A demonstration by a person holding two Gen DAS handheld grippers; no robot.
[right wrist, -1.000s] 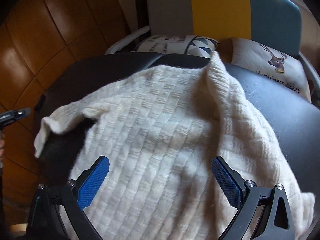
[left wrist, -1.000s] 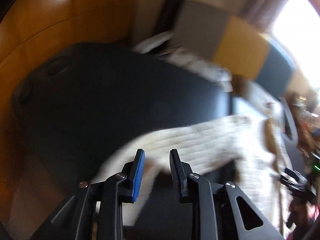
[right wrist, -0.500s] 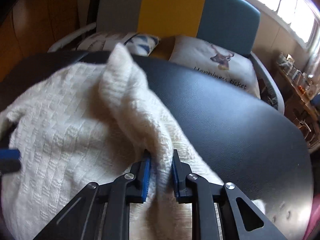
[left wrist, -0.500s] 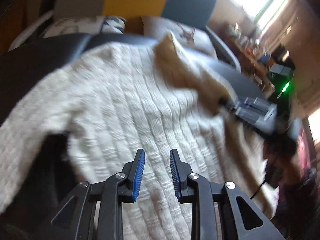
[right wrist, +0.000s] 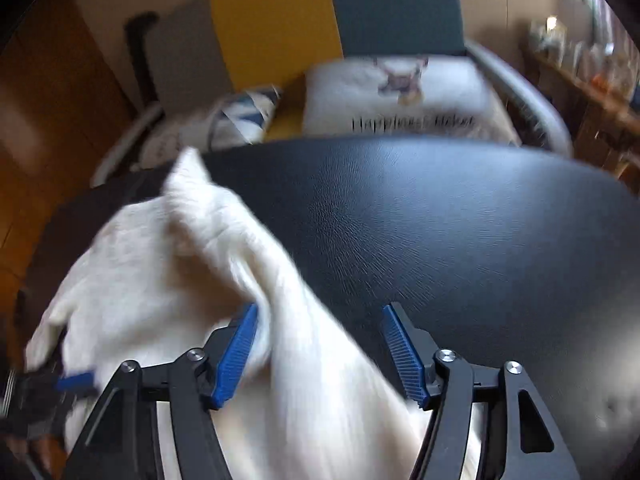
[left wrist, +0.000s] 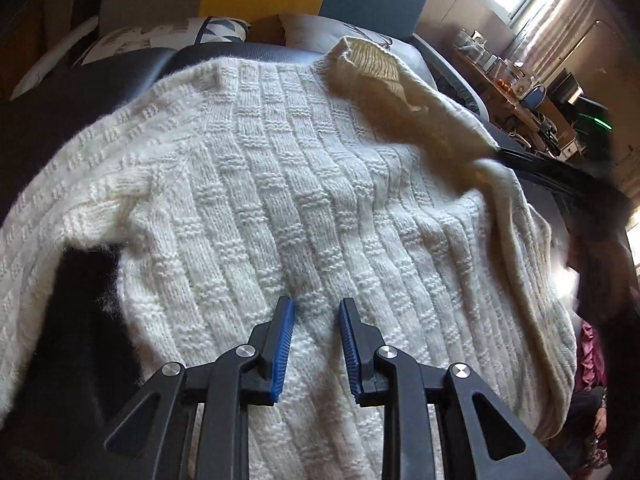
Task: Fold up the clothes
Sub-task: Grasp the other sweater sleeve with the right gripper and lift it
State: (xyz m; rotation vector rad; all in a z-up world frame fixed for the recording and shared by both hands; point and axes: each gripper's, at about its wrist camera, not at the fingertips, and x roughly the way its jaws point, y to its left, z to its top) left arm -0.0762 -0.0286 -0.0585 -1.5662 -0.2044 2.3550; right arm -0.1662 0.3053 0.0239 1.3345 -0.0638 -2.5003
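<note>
Left gripper hovers low over the cream, basket-weave knitted sweater, its blue-padded fingers a narrow gap apart with nothing visibly pinched between them. Right gripper stands wide open, a raised ridge of the sweater lying loose between its fingers without being clamped.

In the left wrist view the sweater lies spread on the round black leather-textured table, its ribs and long axis running from 6 o'clock up toward 12 o'clock. One sleeve is folded across the body, its ribbed cuff pointing to about 12 o'clock. Another sleeve trails off toward 9 o'clock.

Beyond the table, at 12 o'clock, stands a grey, yellow and teal panelled chair holding a white deer-print cushion and a triangle-patterned cushion.
</note>
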